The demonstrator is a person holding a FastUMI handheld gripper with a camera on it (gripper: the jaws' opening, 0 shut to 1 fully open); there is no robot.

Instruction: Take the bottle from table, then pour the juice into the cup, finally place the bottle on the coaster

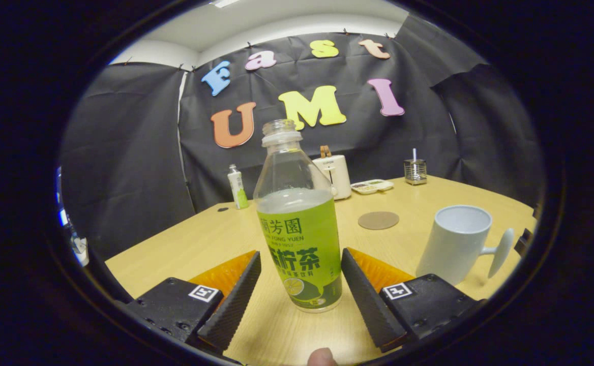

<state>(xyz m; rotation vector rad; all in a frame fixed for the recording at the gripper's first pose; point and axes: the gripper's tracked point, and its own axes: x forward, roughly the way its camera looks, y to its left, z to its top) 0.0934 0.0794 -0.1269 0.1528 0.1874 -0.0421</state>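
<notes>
An uncapped clear bottle (299,231) with a green label stands upright on the wooden table (185,244). It holds pale juice up to the top of the label. My gripper (301,267) is open, and the bottle stands between its two fingers with a gap on each side. The left pad (233,300) and the right pad (365,297) do not touch it. A white cup (454,244) with a handle stands to the right of the right finger. A round brown coaster (378,220) lies flat on the table beyond the bottle, to its right.
Along the back of the table stand a small white-and-green bottle (237,187), a white appliance (333,176), a shallow tray (372,186) and a metal holder (415,171). A fingertip (321,357) shows below the fingers. The table's left edge runs just beside the left finger.
</notes>
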